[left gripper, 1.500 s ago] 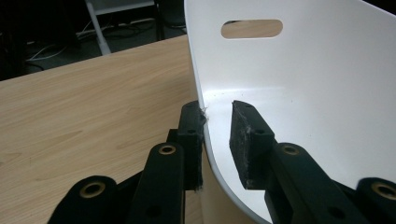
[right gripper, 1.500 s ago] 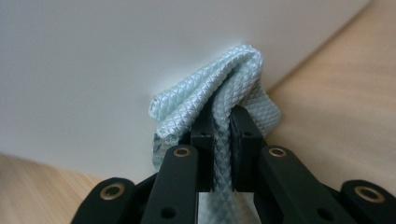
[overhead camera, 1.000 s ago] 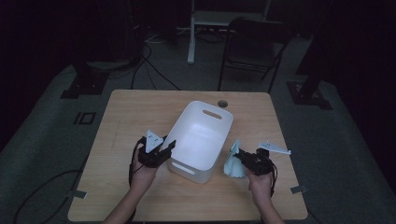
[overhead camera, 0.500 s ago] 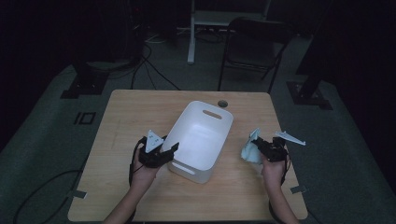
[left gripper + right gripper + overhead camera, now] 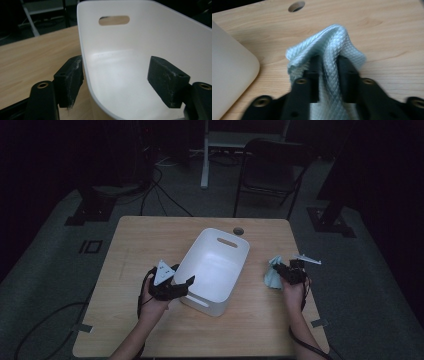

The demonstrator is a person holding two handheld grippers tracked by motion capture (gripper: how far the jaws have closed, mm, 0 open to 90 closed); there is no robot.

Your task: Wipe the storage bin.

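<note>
**Cloth carried clear of the bin**

Your right gripper [image 5: 283, 269] has swung the pale blue cloth [image 5: 332, 50] away from the white bin [image 5: 215, 270] to the table's [image 5: 150, 235] right side; its jaws have just been opening, the fold still between them. Your left gripper [image 5: 176, 282], jaws just opened wide, straddles the bin's near-left wall without pressing. Open table lies ahead; the right edge is near.

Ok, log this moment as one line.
left gripper: jaws opening astride white plastic bin wall | right gripper: loosening on light-blue woven cloth | wooden table
</note>
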